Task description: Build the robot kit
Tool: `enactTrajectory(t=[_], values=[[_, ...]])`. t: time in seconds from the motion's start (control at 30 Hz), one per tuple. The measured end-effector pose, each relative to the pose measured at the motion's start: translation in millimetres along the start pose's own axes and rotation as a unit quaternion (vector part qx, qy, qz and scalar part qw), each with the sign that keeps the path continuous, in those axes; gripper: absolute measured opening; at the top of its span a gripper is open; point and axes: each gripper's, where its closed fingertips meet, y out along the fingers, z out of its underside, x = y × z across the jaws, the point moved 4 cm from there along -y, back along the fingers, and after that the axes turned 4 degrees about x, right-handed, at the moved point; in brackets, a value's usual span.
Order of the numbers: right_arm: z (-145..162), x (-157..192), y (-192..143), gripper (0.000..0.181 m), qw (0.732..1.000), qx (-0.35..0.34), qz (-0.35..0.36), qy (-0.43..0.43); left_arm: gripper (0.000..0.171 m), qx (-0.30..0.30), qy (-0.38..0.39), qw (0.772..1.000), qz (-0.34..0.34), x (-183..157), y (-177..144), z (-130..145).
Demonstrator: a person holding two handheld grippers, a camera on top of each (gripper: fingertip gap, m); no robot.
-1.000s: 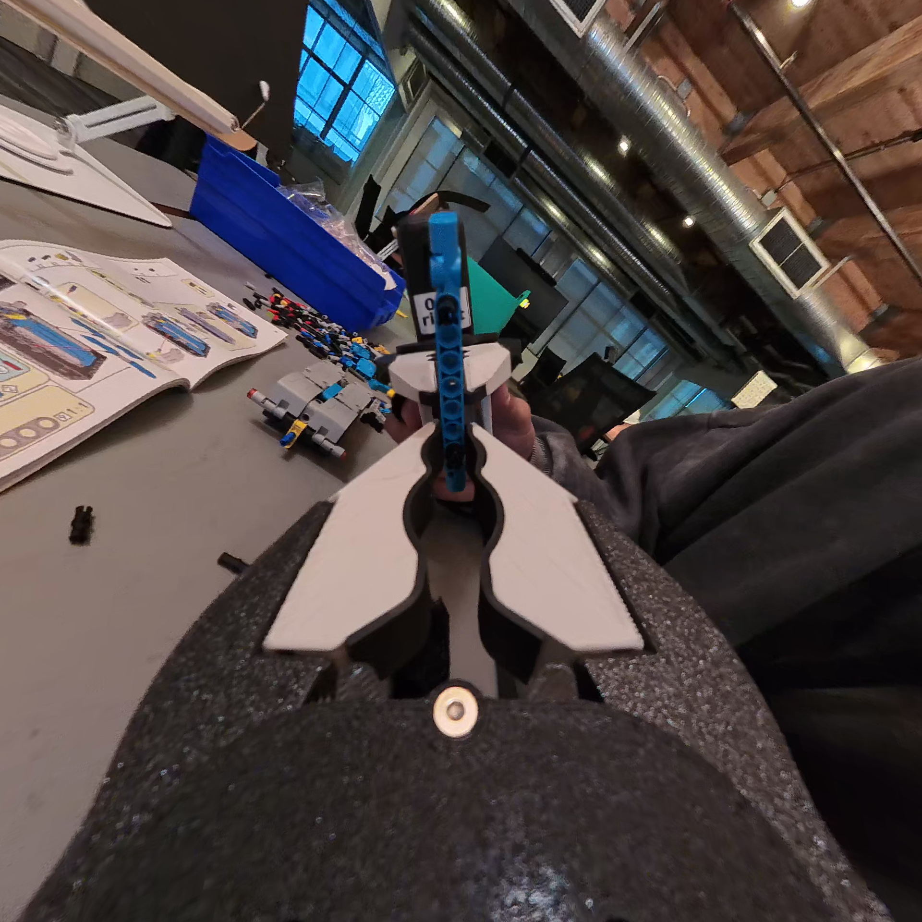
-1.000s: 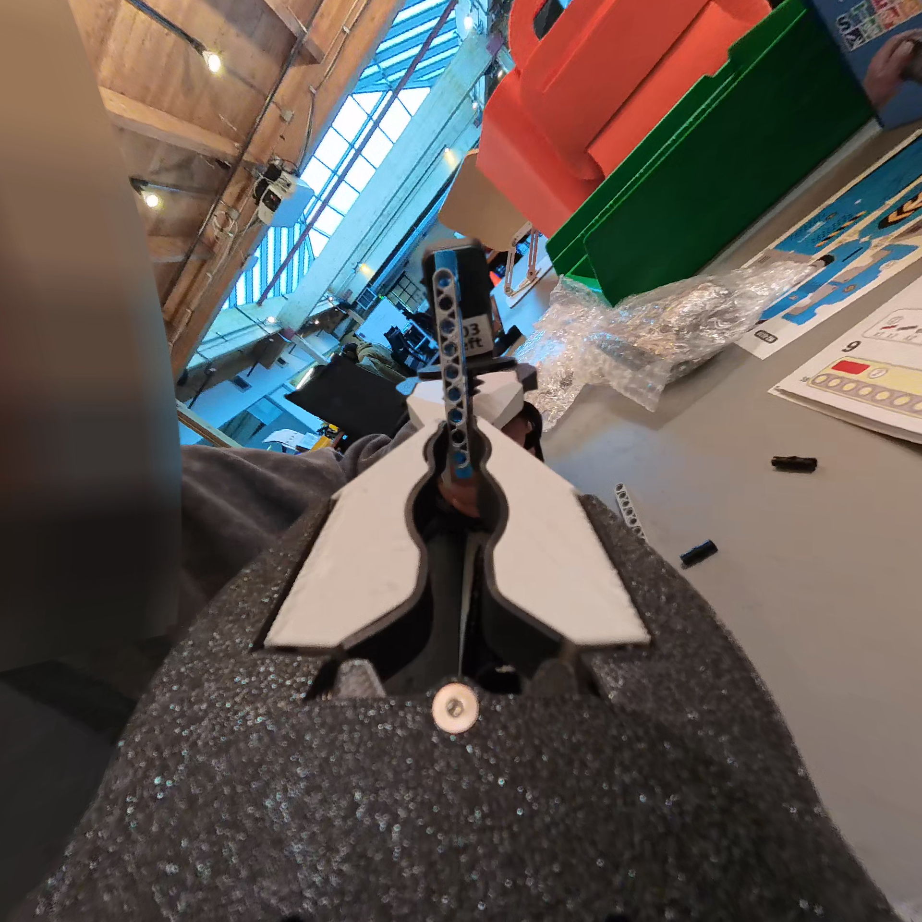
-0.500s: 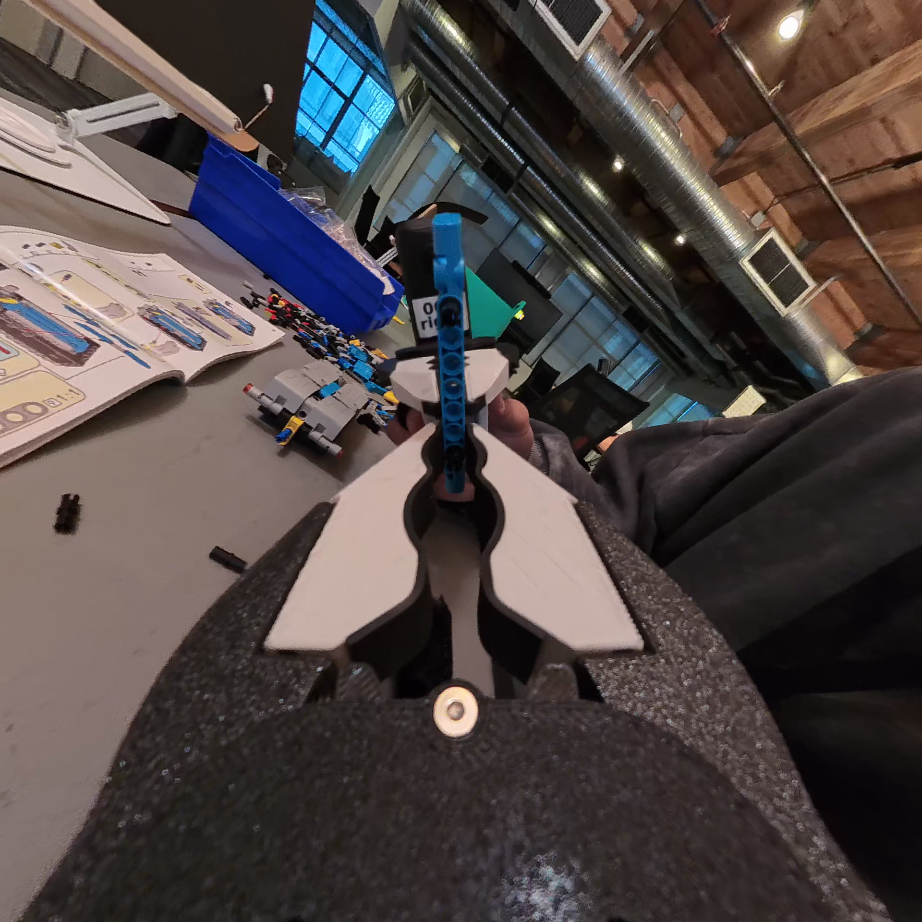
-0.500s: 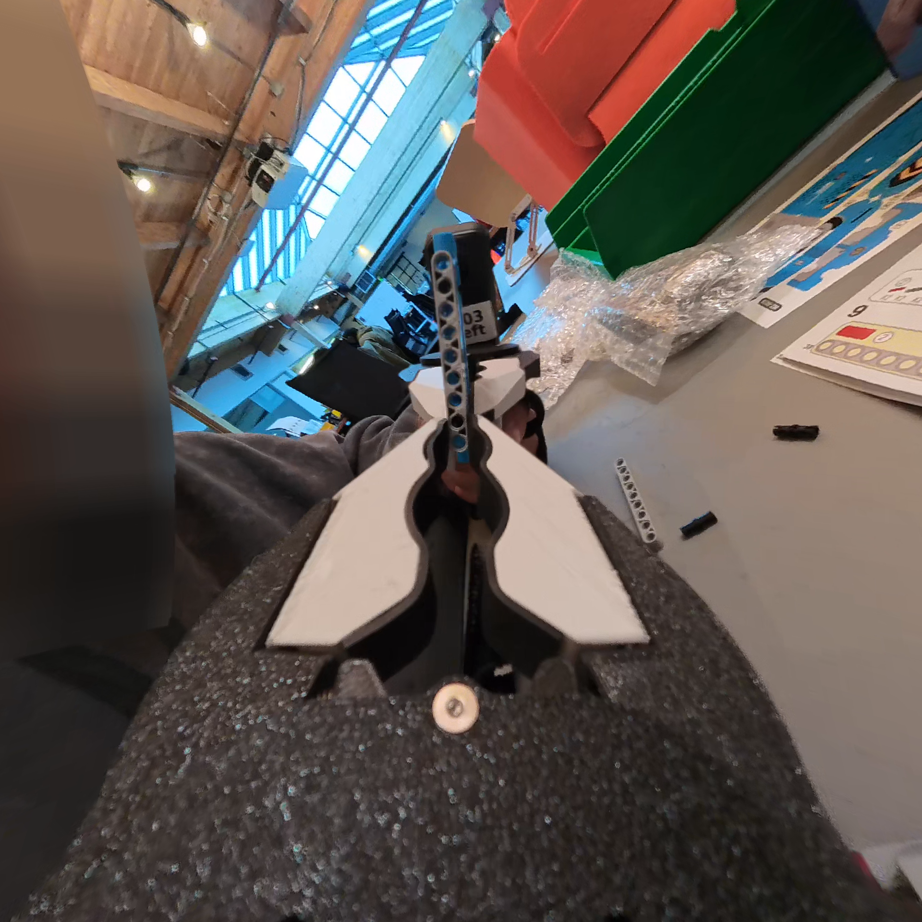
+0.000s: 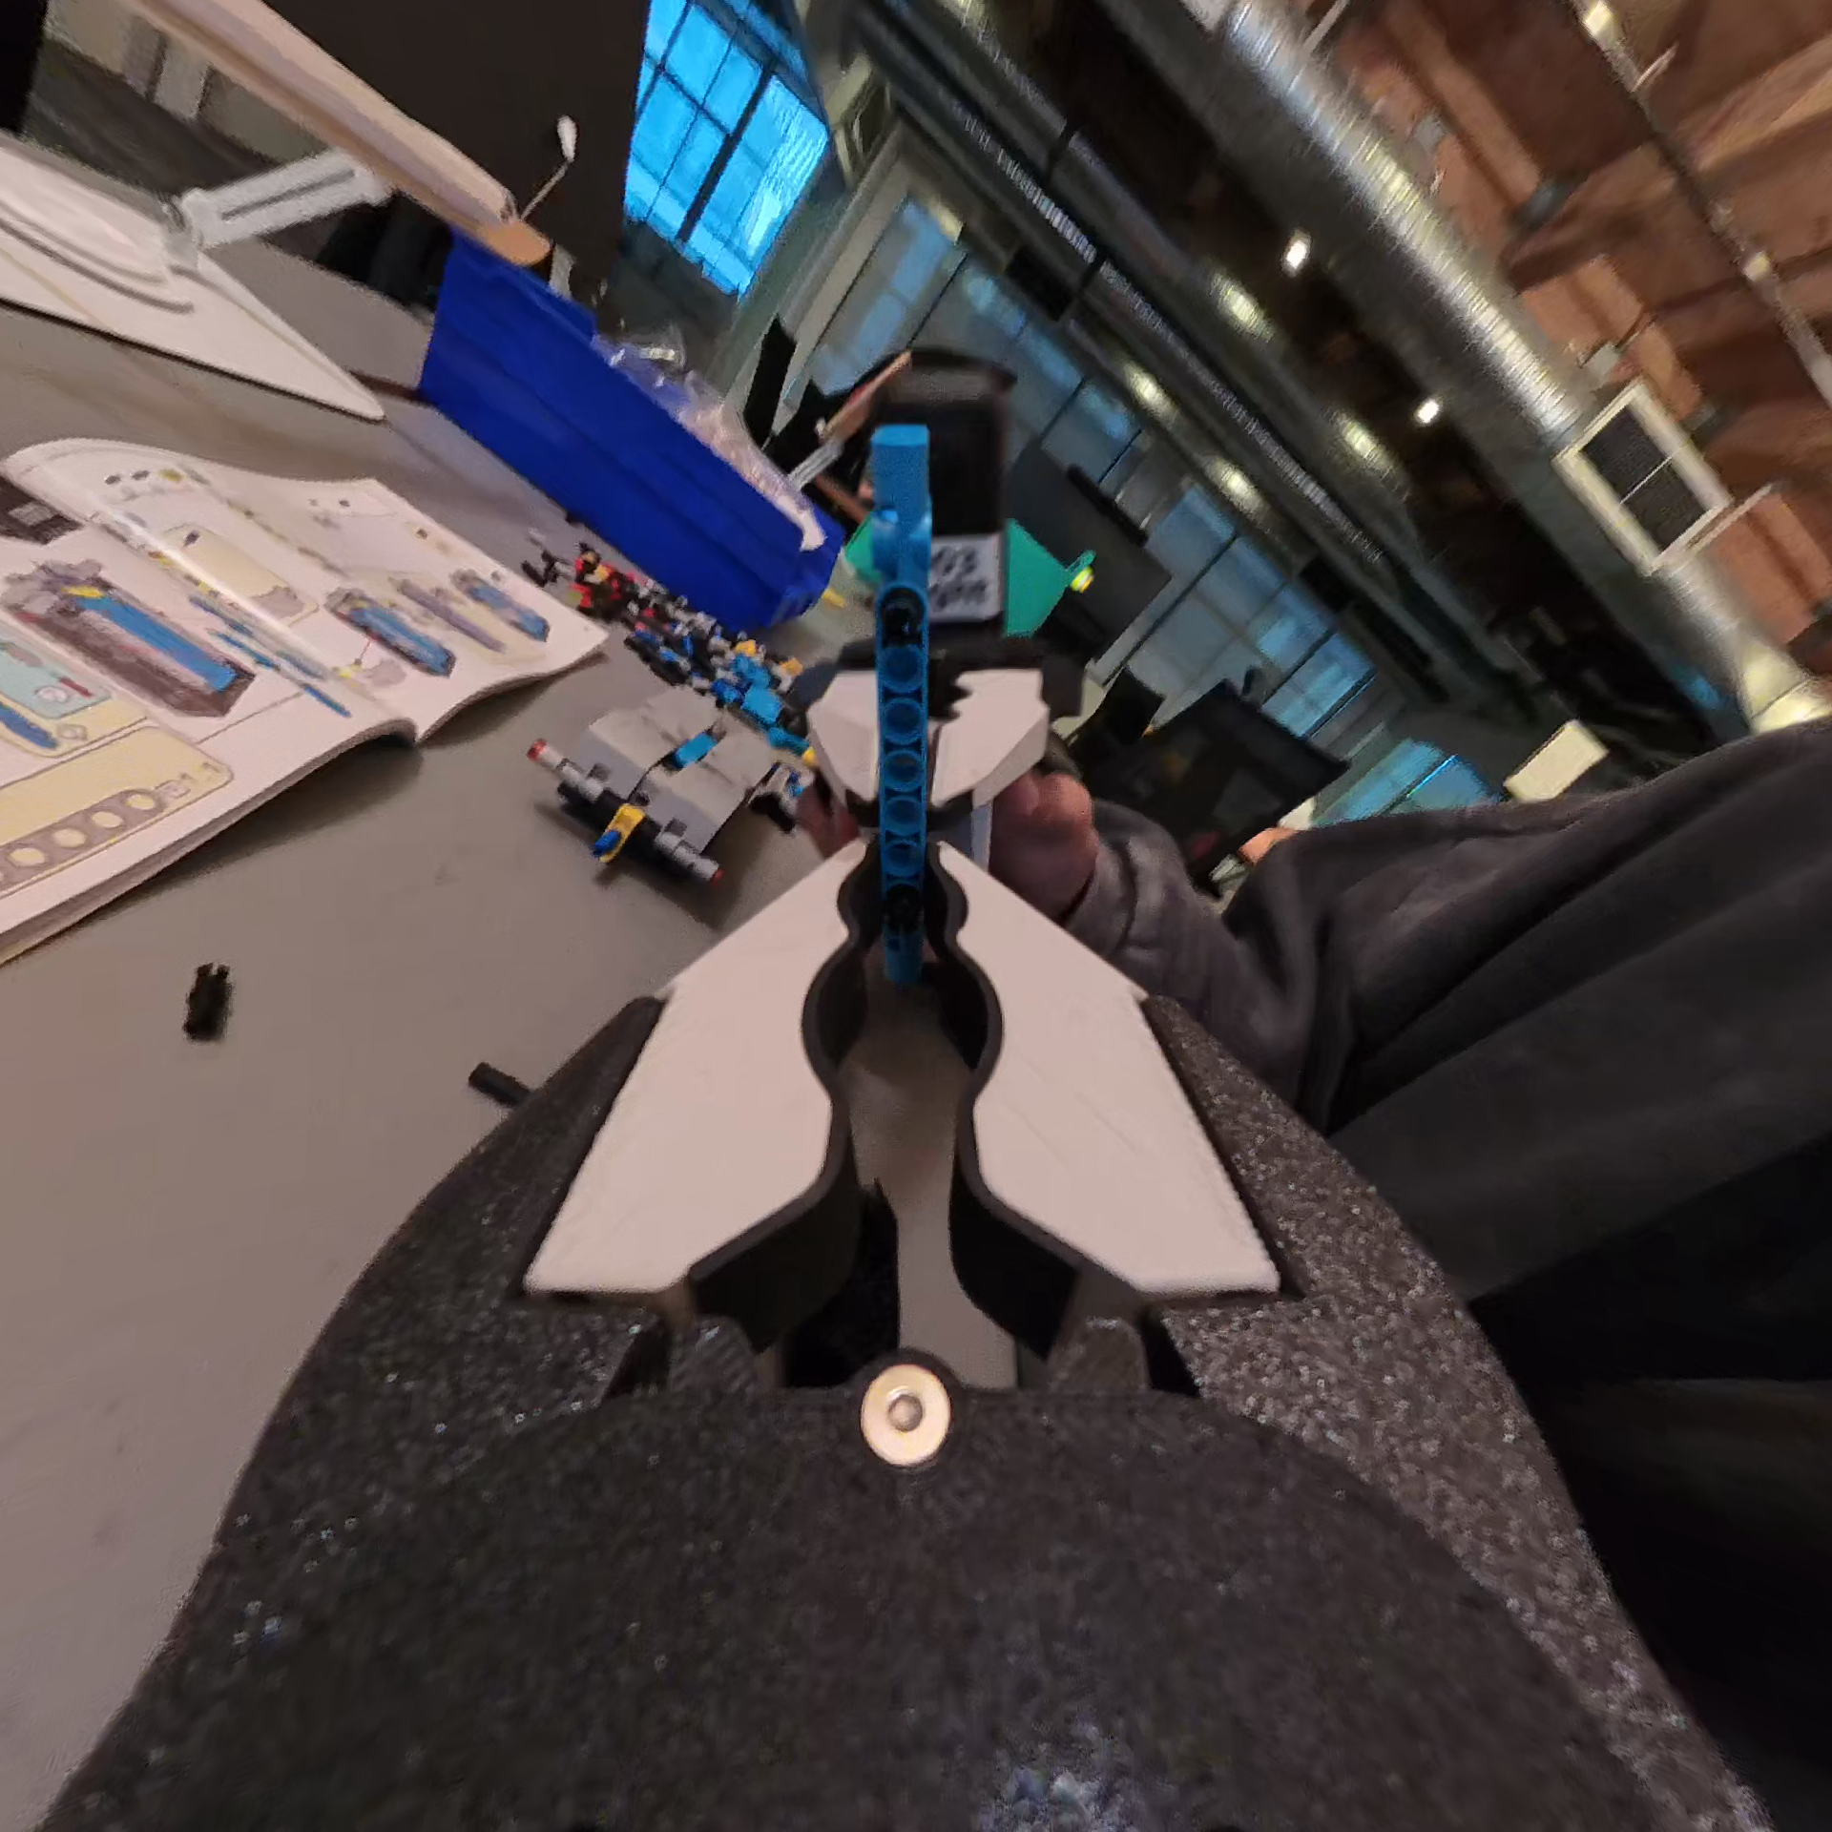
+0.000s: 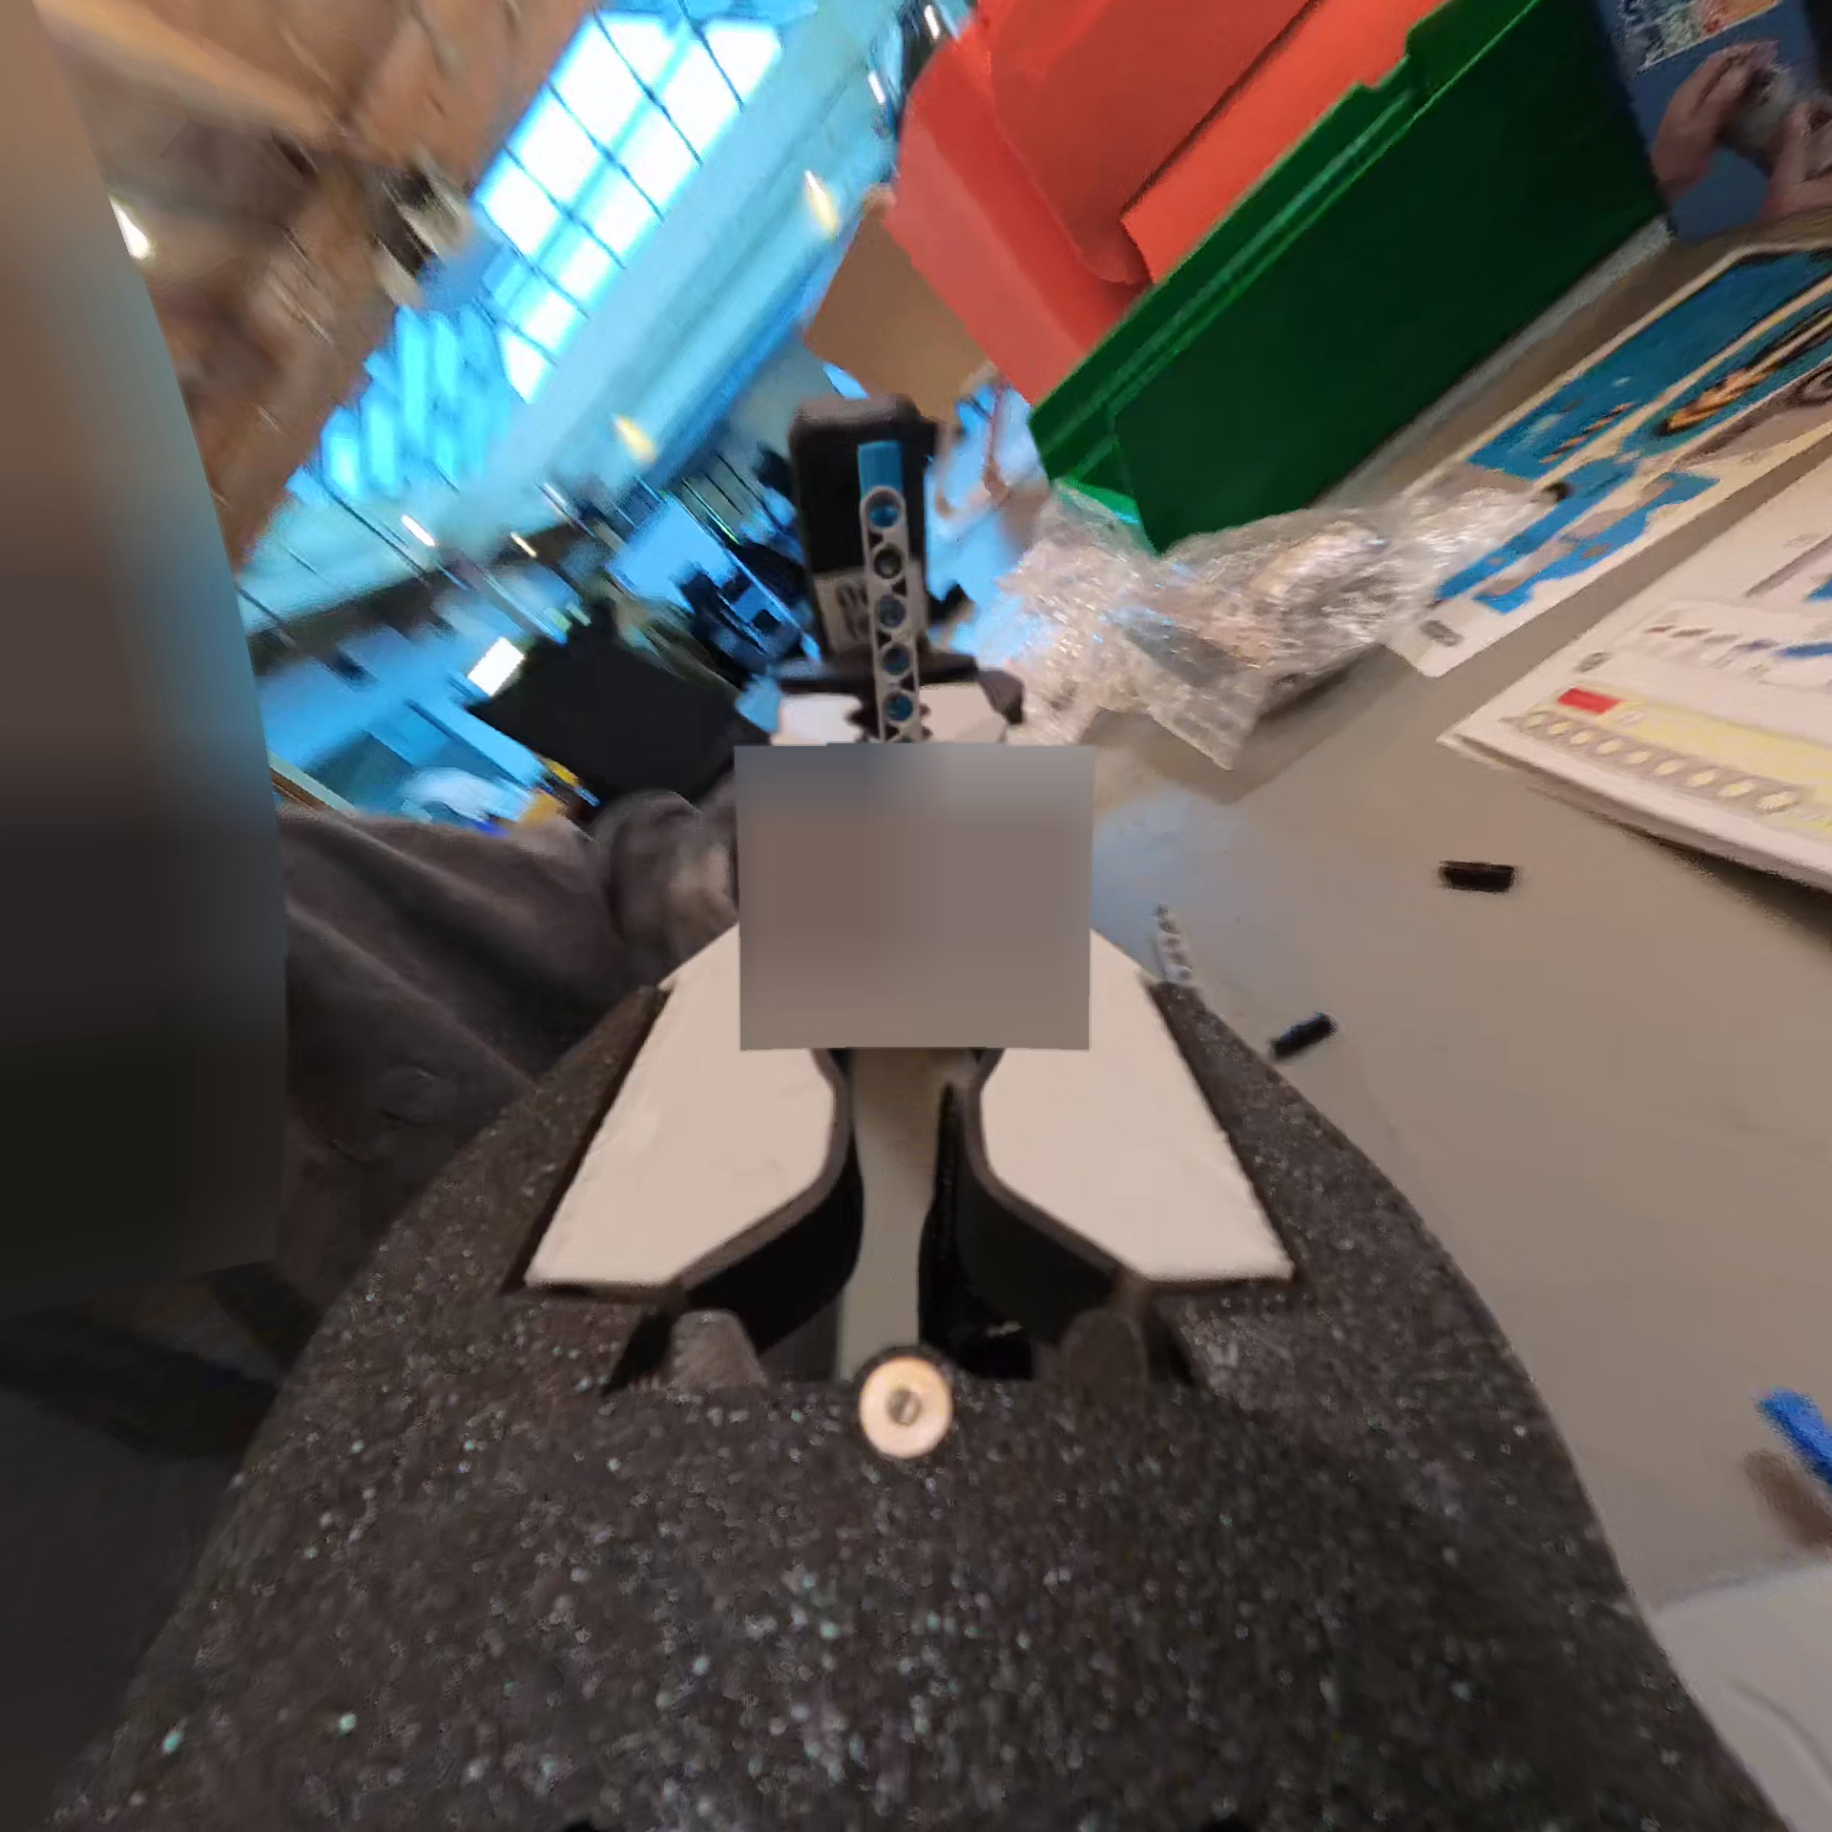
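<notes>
My left gripper point(image 5: 900, 892) is shut on the lower end of a long blue beam point(image 5: 900, 694) with a row of holes, held upright above the grey table point(image 5: 248, 1140). My right gripper point(image 5: 927, 734) faces it from the far side, its white fingers flanking the same beam, with a hand behind. In the right wrist view the beam point(image 6: 889, 615) shows a grey face with blue in its holes. A blurred patch covers my right fingertips there. The white fingers point(image 6: 714, 1140) stand close together.
On the left side lie an open instruction booklet point(image 5: 198, 634), a blue bin point(image 5: 615, 446), a part-built grey model point(image 5: 674, 773), loose small parts point(image 5: 674, 615) and black pins point(image 5: 205, 999). On the right side are a green bin point(image 6: 1388, 327), orange boxes point(image 6: 1041, 149), a plastic bag point(image 6: 1239, 605), pages point(image 6: 1685, 763) and a loose grey beam point(image 6: 1175, 947). Less than 4 cm separates the two grippers' tips.
Both grippers keep hold of the beam. The pair has shifted and tilted a little over the table, and the right wrist view is now motion-blurred.
</notes>
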Motion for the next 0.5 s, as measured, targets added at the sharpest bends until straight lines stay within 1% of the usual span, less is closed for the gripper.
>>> enactTrajectory(t=[0.03,0.07,0.17,0.23,0.3,0.4,0.47,0.5], values=[[2,-2,0,0.007,0.999,0.026,0.027,-0.031,0.004,0.014,0.005,1.0,-0.008,2,0,3],[4,-2,1,0.007,0.997,0.041,0.036,-0.051,0.005,0.022,0.002,1.0,-0.003,2,0,5],[5,4,0,0.007,0.997,0.051,0.012,-0.062,0.005,0.032,0.003,0.999,0.014,-3,0,5],[4,9,-1,0.006,0.998,0.051,-0.022,-0.043,0.005,0.027,0.005,0.999,0.031,-8,1,4],[4,7,-1,0.005,0.999,0.033,-0.034,-0.017,0.005,0.016,-0.002,0.999,0.03,-7,2,3],[4,5,-1,0.006,0.999,0.015,-0.047,0.014,0.005,0.0,-0.002,1.0,0.02,-6,2,4],[5,1,-1,0.005,0.999,0.015,-0.028,0.011,0.005,0.0,-0.002,1.0,0.009,-3,2,5],[4,2,0,0.006,0.999,0.011,-0.039,0.019,0.004,-0.004,-0.01,1.0,0.02,-4,1,4]])
